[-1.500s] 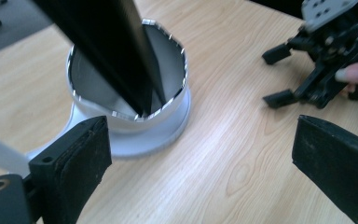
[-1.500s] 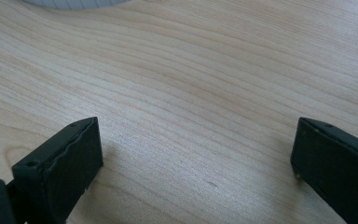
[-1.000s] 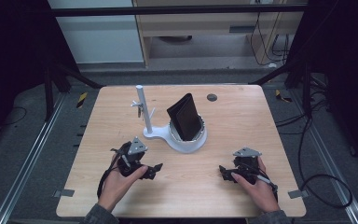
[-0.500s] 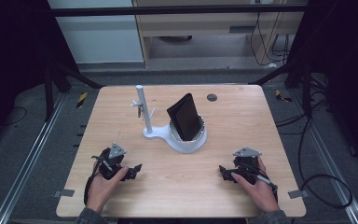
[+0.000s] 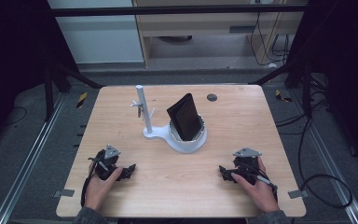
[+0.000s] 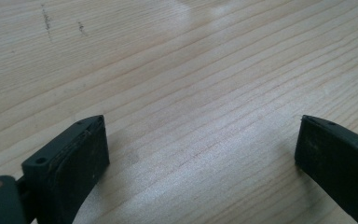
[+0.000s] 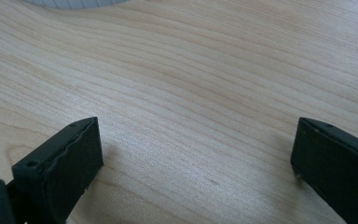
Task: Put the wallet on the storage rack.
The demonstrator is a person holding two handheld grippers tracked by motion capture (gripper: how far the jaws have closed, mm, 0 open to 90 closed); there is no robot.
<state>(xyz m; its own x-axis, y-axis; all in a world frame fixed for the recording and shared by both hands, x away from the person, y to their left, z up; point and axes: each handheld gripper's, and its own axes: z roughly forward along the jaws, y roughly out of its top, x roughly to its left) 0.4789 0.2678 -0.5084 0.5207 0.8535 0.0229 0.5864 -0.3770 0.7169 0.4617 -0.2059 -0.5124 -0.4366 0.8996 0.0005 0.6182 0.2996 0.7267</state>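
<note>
- Left gripper (image 5: 129, 169) sits on the near-left of the wooden table (image 5: 242, 116), jaws wide apart with nothing between them.
- Right gripper (image 5: 223, 171) rests near-right, jaws spread too, also empty.
- The black wallet (image 5: 184, 116) stands tilted in the white round holder (image 5: 186, 140), far and centre, long axis roughly upright.
- Both grippers are about equally far from it.
- The small thing hanging on the white post (image 5: 141, 108) is hard to make out.

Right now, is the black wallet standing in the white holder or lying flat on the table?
Standing. The black wallet sits in the white holder, leaning to one side, its top edge well above the rim.
</note>
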